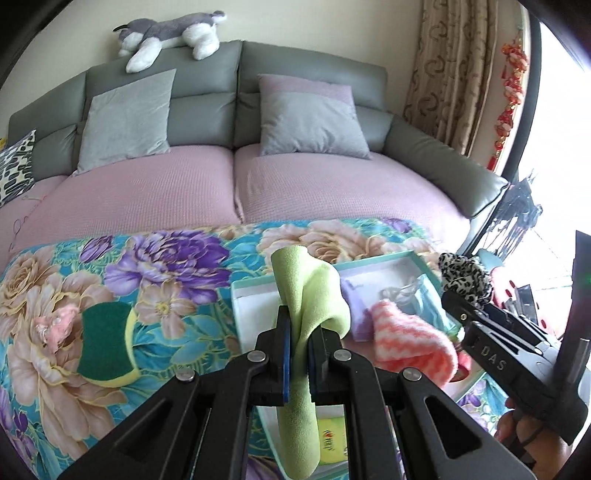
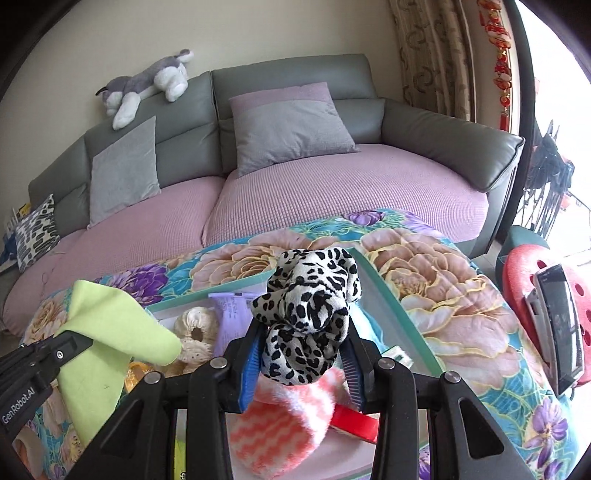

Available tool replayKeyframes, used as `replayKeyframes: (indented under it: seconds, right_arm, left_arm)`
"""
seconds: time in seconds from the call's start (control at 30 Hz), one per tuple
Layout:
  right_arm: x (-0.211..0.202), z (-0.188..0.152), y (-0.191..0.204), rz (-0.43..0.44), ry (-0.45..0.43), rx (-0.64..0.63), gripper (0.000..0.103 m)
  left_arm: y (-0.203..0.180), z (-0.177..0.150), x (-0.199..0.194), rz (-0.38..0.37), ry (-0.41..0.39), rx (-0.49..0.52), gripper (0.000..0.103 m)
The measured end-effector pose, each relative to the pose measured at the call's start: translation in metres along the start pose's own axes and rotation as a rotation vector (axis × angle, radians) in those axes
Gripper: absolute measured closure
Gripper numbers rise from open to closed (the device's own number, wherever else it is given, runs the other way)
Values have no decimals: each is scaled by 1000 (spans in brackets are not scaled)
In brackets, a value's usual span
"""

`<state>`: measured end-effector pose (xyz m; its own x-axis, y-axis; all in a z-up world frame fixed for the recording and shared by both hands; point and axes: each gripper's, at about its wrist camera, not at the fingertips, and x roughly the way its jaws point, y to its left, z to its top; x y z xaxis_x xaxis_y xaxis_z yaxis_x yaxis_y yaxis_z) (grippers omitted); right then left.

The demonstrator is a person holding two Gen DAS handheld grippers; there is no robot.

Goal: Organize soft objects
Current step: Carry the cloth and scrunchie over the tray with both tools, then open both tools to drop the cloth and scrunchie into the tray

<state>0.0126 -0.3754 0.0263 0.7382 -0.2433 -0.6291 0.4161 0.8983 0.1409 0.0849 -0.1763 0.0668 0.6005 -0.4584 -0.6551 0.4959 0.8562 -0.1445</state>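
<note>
Left wrist: left gripper (image 1: 299,332) jaws pinch green cloth (image 1: 308,295); right gripper (image 2: 301,354) jaws pinch leopard-print scrunchie (image 2: 314,295).

Left gripper (image 1: 299,332): black plastic arms, silver round rivets, blue pads, white "GenRobot.AI" lettering on its side | Right gripper (image 2: 301,354): same black build, ribbed blue pads, silver rivets, raised "DAS" lettering on its body

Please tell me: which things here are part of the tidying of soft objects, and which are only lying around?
Part of the job:
- green cloth, in left hand-held gripper
- leopard-print fabric, in right hand-held gripper
- pink striped cloth
- box
- sponge

Lying around:
- plush dog
- sofa
- grey cushions
</note>
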Motion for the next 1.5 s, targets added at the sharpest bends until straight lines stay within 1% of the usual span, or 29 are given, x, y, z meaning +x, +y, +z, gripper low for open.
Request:
replayKeyframes:
  seconds: [0.13, 0.23, 0.3, 0.4, 0.57, 0.6, 0.63, 0.67, 0.7, 0.73, 0.77, 0.8, 0.9, 0.97, 1.03, 1.07, 1.1, 1.13, 1.17, 1.33, 1.5]
  right_arm:
    - [3, 0, -3, 3, 4, 9, 62]
    - [9, -2, -3, 3, 3, 11, 61]
    - [16, -5, -2, 8, 2, 9, 60]
    - [26, -8, 1, -25, 30, -13, 60]
    - [27, -9, 1, -37, 26, -17, 60]
    - [27, -9, 1, -44, 25, -18, 56]
    - [27, -9, 1, -50, 25, -18, 47]
    - [26, -8, 0, -52, 26, -18, 42]
    - [25, -7, 0, -56, 25, -16, 33]
    - [24, -7, -1, -61, 22, -15, 29]
    - [22, -6, -1, -66, 16, -15, 28]
    - [20, -5, -2, -70, 13, -13, 27]
    - [16, -3, -4, -68, 12, -2, 23]
    - [14, -2, -6, -73, 20, 8, 20]
    - [14, -3, -8, -75, 34, 13, 16]
    - [14, -3, -9, -77, 42, 15, 14]
    - [14, -4, -10, -83, 49, 16, 9]
    - [14, -5, -11, -90, 54, 19, 1]
    - [14, -5, -11, -95, 60, 20, 0]
    - [13, -9, -10, -104, 79, 14, 0]
    - [12, -9, -4, -93, 86, 1, 0]
  left_arm:
    - [-9, 1, 3, -14, -7, 12, 96]
    - [-8, -1, 13, -35, 1, -8, 96]
    - [-9, -5, 26, -33, 23, -10, 96]
    - [-10, -14, 51, -16, 86, -14, 96]
    - [-8, -25, 76, -1, 156, -23, 96]
    - [-8, -26, 77, -1, 162, -25, 94]
    - [-7, -26, 77, 0, 165, -27, 91]
    - [-7, -25, 76, 2, 167, -26, 87]
    - [-7, -25, 74, 4, 168, -22, 70]
    - [-7, -24, 72, 9, 167, -19, 49]
    - [-7, -23, 70, 16, 164, -17, 42]
    - [-8, -23, 67, 25, 159, -12, 39]
    - [-8, -19, 61, 23, 152, 3, 38]
    - [-8, -16, 56, 30, 144, 10, 34]
    - [-6, -13, 50, 45, 124, 13, 24]
    - [-5, -11, 47, 56, 115, 10, 21]
    - [-2, -10, 44, 73, 107, 5, 15]
    - [0, -9, 43, 90, 101, 1, 10]
    - [4, -8, 41, 110, 97, -5, 8]
    - [25, -10, 40, 164, 103, -65, 7]
    - [41, -13, 39, 171, 109, -138, 7]
